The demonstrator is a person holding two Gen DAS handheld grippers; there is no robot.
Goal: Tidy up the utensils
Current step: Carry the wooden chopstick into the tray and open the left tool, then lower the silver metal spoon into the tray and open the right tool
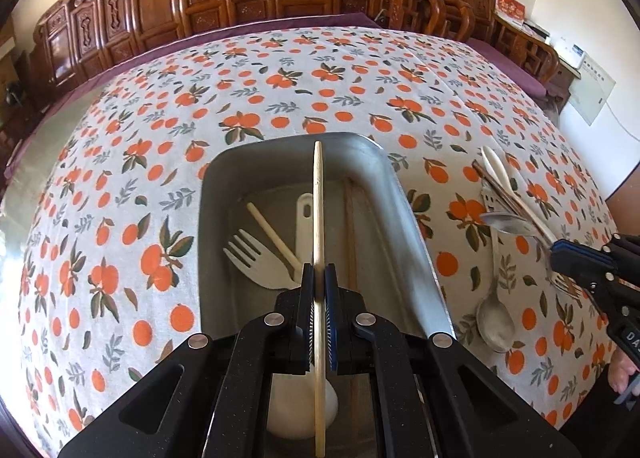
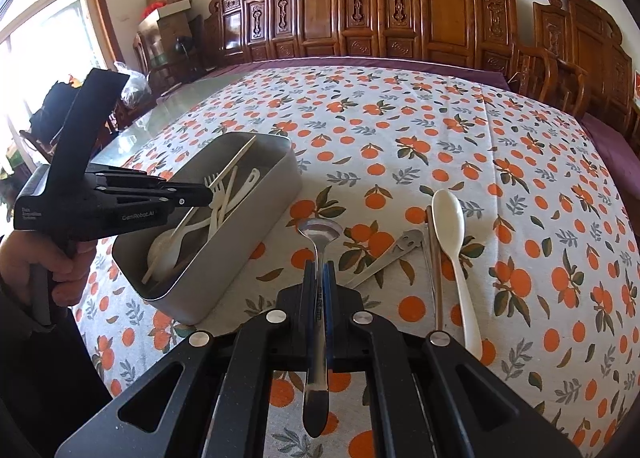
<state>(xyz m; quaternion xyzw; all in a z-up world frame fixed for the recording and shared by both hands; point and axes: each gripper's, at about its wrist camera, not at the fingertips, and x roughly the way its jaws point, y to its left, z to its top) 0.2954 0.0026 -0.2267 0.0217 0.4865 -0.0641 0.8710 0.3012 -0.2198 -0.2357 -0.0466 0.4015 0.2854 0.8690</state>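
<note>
A pale wooden chopstick (image 1: 318,194) stands over the grey metal tray (image 1: 412,234), which holds a cream fork (image 1: 256,262) (tines up-left); a steel spoon (image 2: 319,234) hangs above the cloth; a white spoon (image 2: 452,230) lies flat nearby.

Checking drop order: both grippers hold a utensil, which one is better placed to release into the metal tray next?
Left. The left gripper, shut on a chopstick, is already over the metal tray. The right gripper, holding a steel spoon, is over the tablecloth beside the tray.
</note>
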